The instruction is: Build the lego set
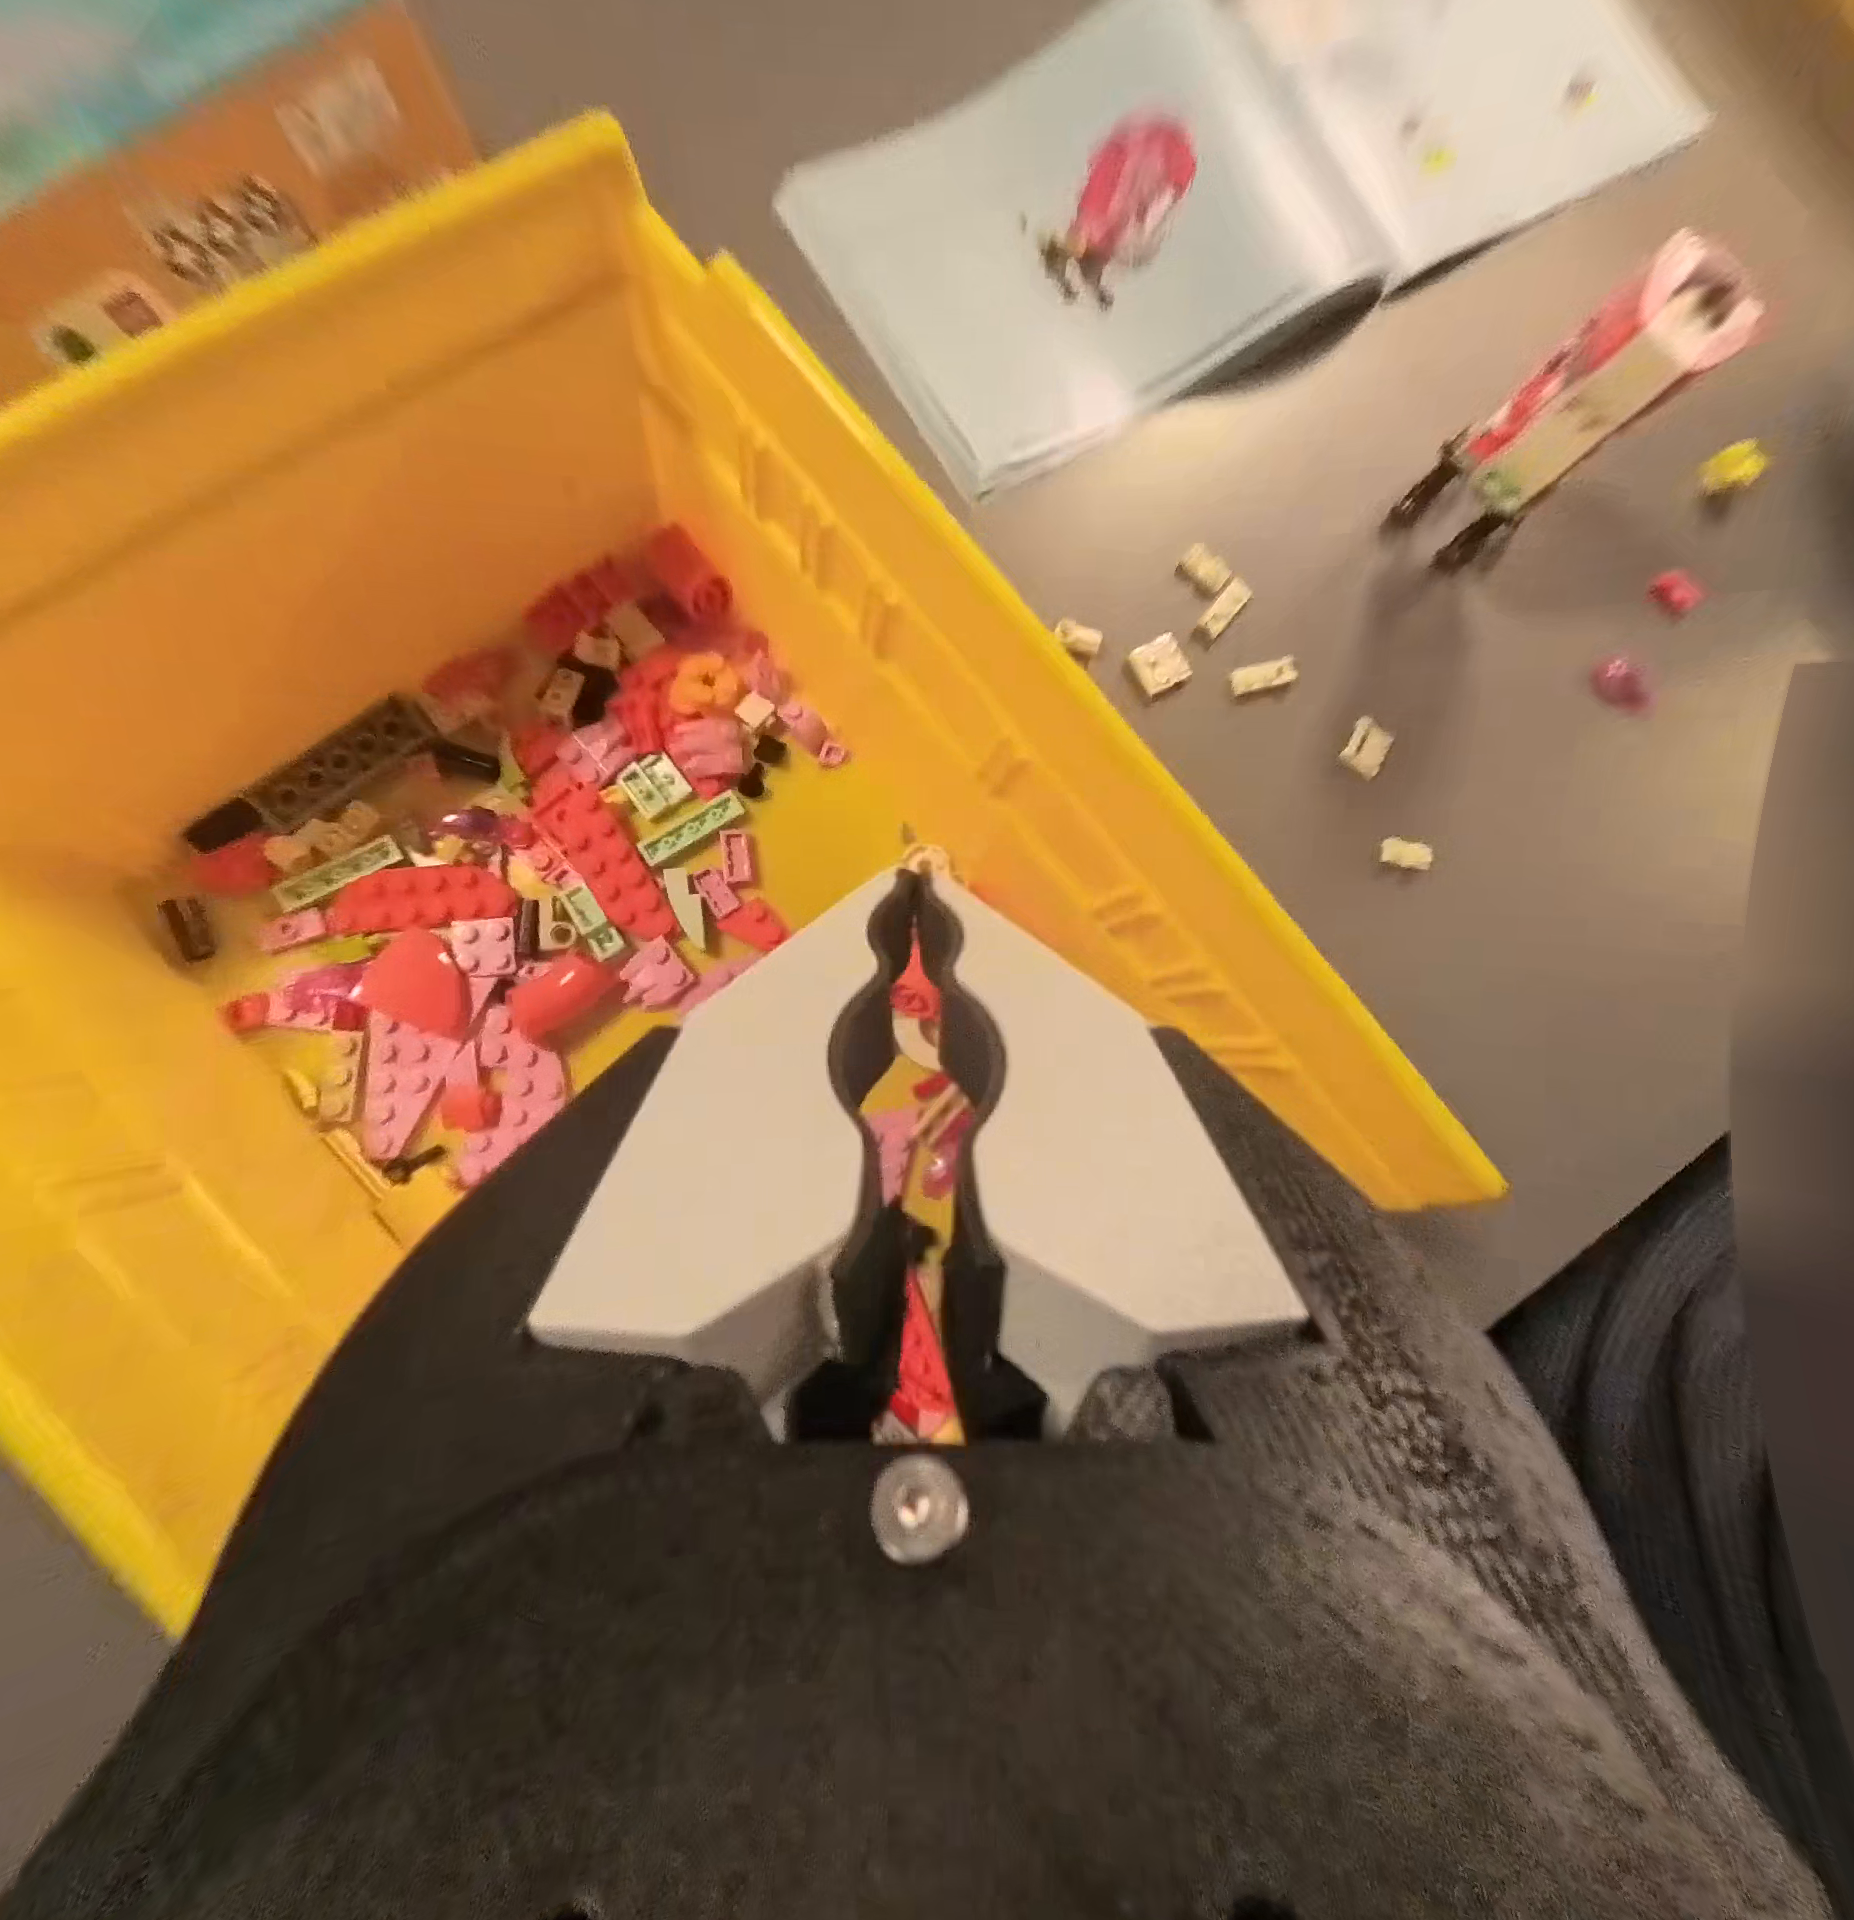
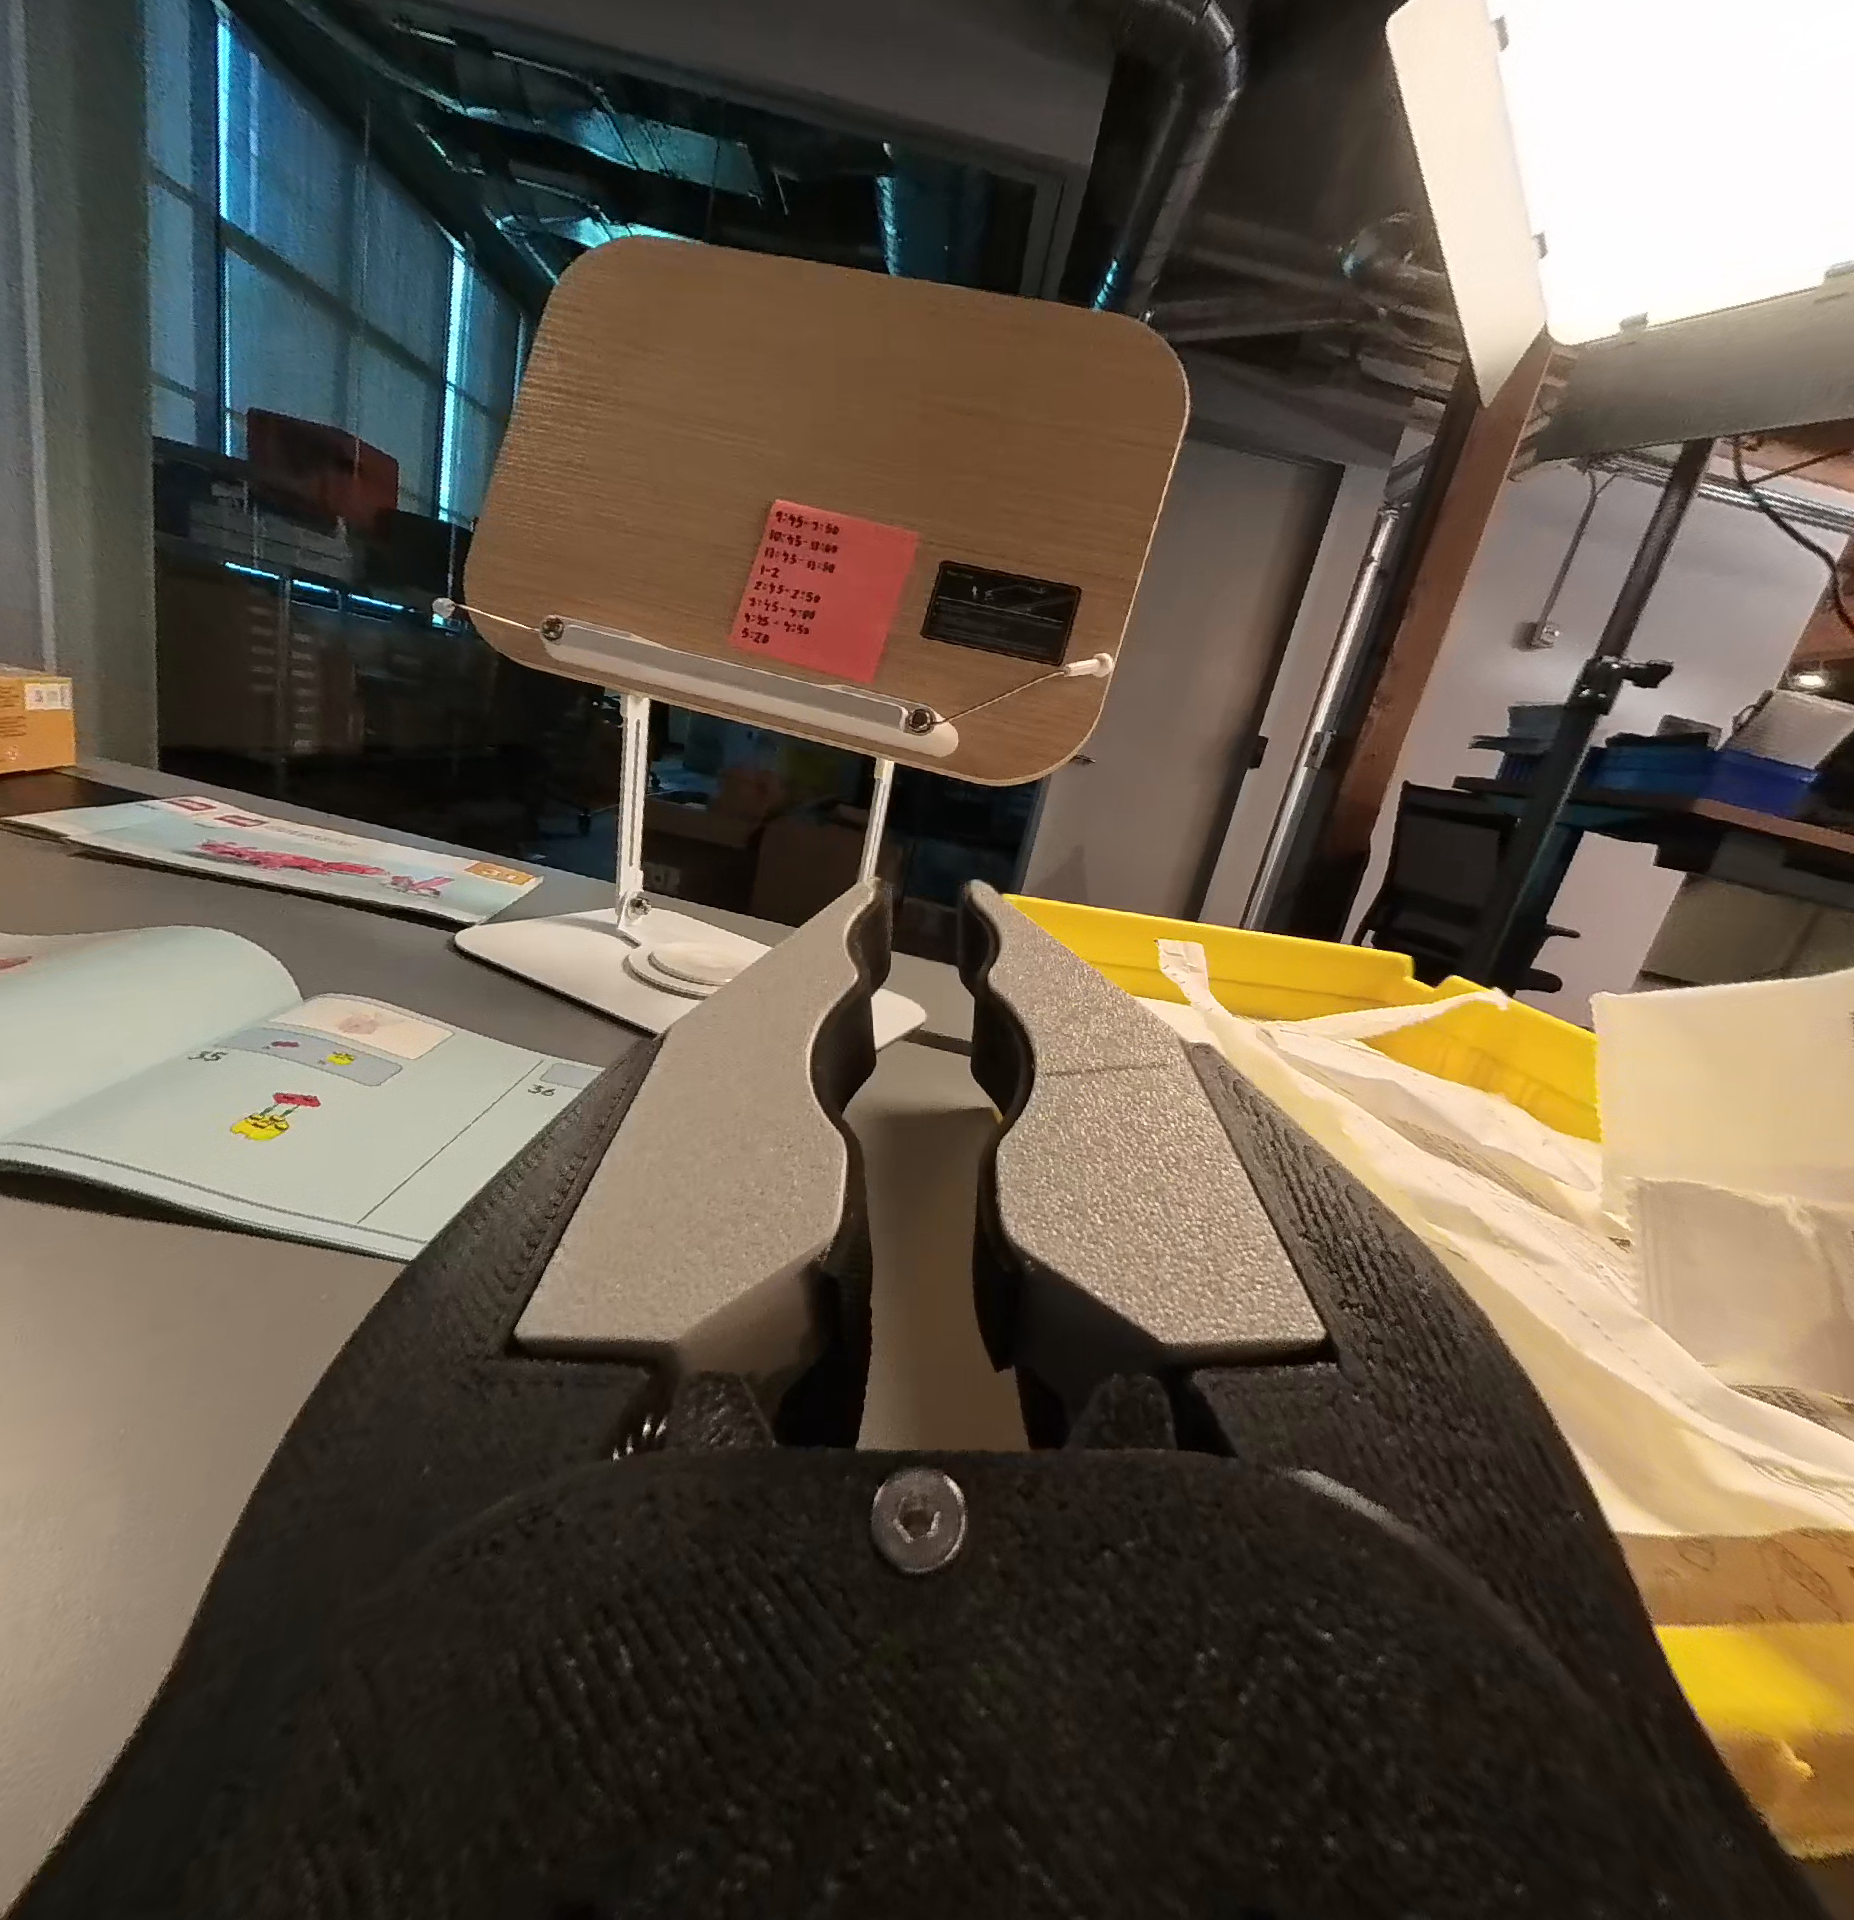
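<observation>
My left gripper (image 1: pixel 918 883) hangs over the inside of a yellow bin (image 1: pixel 902 582). Its fingertips are shut on a tiny cream piece (image 1: pixel 924 856) that pokes out just past the tips. A pile of red, pink, green and black toy bricks (image 1: pixel 507 914) lies on the bin floor below and to the left. My right gripper (image 2: pixel 923 914) is held above the dark table with its jaws a little apart and nothing between them. It points at the white base of a wooden book stand (image 2: pixel 819 499).
Several cream pieces (image 1: pixel 1160 663) and a red and pink brick model (image 1: pixel 1588 384) lie on the table right of the bin, by an open booklet (image 1: pixel 1214 208). A second yellow bin (image 2: pixel 1318 966) with paper bags (image 2: pixel 1474 1195) stands at my right gripper's right. An orange box (image 1: pixel 227 187) lies behind. Some 50 centimeters of space lies between my two pairs of fingers.
</observation>
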A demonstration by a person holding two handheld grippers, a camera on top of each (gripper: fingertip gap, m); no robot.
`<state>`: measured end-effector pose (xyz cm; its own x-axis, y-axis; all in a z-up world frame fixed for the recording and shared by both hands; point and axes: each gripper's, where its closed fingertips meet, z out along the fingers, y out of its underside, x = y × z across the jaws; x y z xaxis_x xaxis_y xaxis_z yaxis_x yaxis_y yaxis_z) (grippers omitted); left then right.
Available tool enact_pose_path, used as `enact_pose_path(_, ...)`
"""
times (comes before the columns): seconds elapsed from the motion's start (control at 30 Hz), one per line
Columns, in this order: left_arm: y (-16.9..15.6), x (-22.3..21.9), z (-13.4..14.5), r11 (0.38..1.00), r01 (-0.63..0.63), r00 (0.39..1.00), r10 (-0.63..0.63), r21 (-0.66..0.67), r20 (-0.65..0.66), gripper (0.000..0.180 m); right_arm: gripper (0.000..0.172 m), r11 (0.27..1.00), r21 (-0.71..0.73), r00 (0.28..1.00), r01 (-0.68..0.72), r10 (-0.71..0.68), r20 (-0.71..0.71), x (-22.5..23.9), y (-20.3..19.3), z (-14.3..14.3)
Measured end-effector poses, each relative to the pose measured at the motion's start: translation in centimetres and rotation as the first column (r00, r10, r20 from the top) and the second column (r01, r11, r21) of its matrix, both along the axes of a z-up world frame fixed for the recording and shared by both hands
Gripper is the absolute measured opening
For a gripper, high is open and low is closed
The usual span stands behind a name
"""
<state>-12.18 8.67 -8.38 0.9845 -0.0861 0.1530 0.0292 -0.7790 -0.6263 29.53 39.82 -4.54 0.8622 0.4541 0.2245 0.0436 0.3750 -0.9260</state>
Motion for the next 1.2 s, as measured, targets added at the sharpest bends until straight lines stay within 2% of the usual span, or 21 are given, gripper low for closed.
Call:
enact_pose_path(0.13,1.1,0.7,-3.7,0.982,0.095,0.995,-0.096,-0.165,-0.002,0.0,0.01,1.0,-0.004,1.0,-0.01,0.01,0.013,-0.3,0.0,-0.1)
enact_pose_path(0.23,1.3,0.3,-6.1,0.952,0.154,0.982,-0.177,-0.264,-0.067,0.026,0.01,1.0,-0.006,1.0,0.001,0.0,0.012,-0.1,0.0,-0.2)
enact_pose_path(0.33,1.3,1.2,-7.5,0.92,0.237,0.966,-0.257,-0.313,-0.023,0.046,0.01,1.0,-0.001,1.0,-0.001,0.001,-0.006,0.0,-0.1,0.0)
enact_pose_path(0.4,1.2,1.2,-8.3,0.894,0.284,0.947,-0.319,-0.346,-0.046,0.053,0.009,1.0,-0.008,1.0,-0.012,0.012,-0.014,-0.2,0.0,0.0)
enact_pose_path(0.5,0.5,0.9,-9.3,0.851,0.337,0.915,-0.396,-0.403,-0.071,0.047,0.009,1.0,-0.025,1.0,-0.011,0.01,-0.029,0.0,0.2,-0.1)
enact_pose_path(0.63,0.2,0.4,-9.1,0.83,0.379,0.897,-0.438,-0.409,-0.058,0.024,0.009,0.999,-0.037,0.999,0.021,-0.023,-0.043,0.6,0.5,-0.1)
enact_pose_path(0.73,-0.4,-1.4,-9.4,0.815,0.348,0.892,-0.44,-0.464,-0.105,0.007,0.009,0.998,-0.046,0.998,0.05,-0.051,-0.028,0.8,0.7,-0.4)
enact_pose_path(0.8,-0.2,-2.9,-9.1,0.833,0.301,0.893,-0.417,-0.465,-0.17,0.008,0.009,0.996,-0.051,0.997,0.072,-0.073,-0.015,0.9,0.9,-0.5)
enact_pose_path(0.83,0.2,-2.9,-8.7,0.851,0.311,0.895,-0.413,-0.423,-0.172,0.013,0.009,0.995,-0.053,0.996,0.084,-0.085,-0.01,1.0,1.0,-0.6)
enact_pose_path(0.9,0.7,-0.1,-7.3,0.853,0.428,0.887,-0.459,-0.3,-0.04,0.013,0.009,0.993,-0.058,0.994,0.105,-0.105,-0.006,1.2,1.2,-0.7)
enact_pose_path(0.97,0.4,2.3,-6.0,0.811,0.543,0.837,-0.545,-0.218,0.055,0.006,0.01,0.991,-0.063,0.993,0.12,-0.121,-0.006,1.4,1.3,-0.8)
enact_pose_path(1.1,0.5,2.2,-7.1,0.754,0.591,0.777,-0.628,-0.288,-0.048,0.0,0.009,0.986,-0.068,0.989,0.15,-0.15,0.001,1.7,1.6,-0.9)
enact_pose_path(1.2,0.3,2.1,-8.6,0.717,0.597,0.759,-0.65,-0.359,-0.035,0.001,0.009,0.984,-0.064,0.986,0.164,-0.164,0.001,1.8,1.6,-0.8)
